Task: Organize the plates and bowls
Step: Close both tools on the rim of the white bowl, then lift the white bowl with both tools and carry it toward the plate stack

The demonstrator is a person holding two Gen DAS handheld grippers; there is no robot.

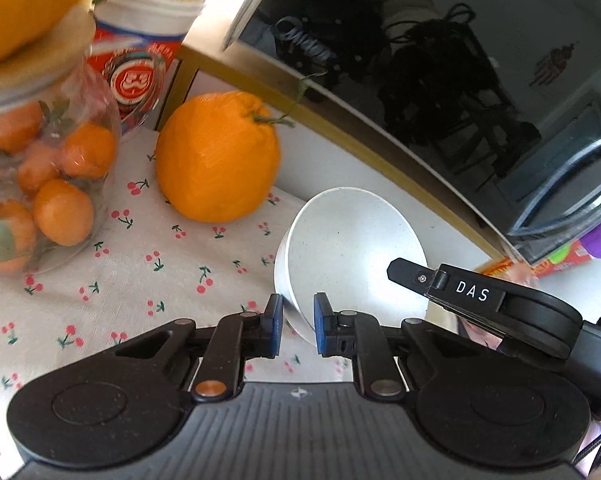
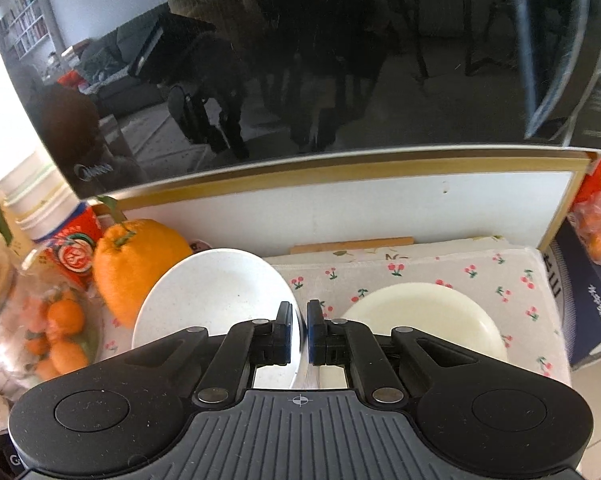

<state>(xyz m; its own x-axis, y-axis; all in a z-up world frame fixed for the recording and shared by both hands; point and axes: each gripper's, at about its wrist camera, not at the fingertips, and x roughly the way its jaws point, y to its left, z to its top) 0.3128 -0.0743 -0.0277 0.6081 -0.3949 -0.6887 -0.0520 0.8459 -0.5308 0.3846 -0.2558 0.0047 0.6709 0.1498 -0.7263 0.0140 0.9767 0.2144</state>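
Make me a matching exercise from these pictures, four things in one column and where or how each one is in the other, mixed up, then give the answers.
Things:
1. white bowl
2. cream plate
3. big orange
4. glass jar

States:
A. lies flat on the cherry-print cloth, held by nothing
B. holds small oranges under a wooden lid
C. tilted, its rim gripped by both tools
D. stands loose on the cloth, stem and leaf attached

Pairs: 1-C, 2-A, 3-D, 4-B
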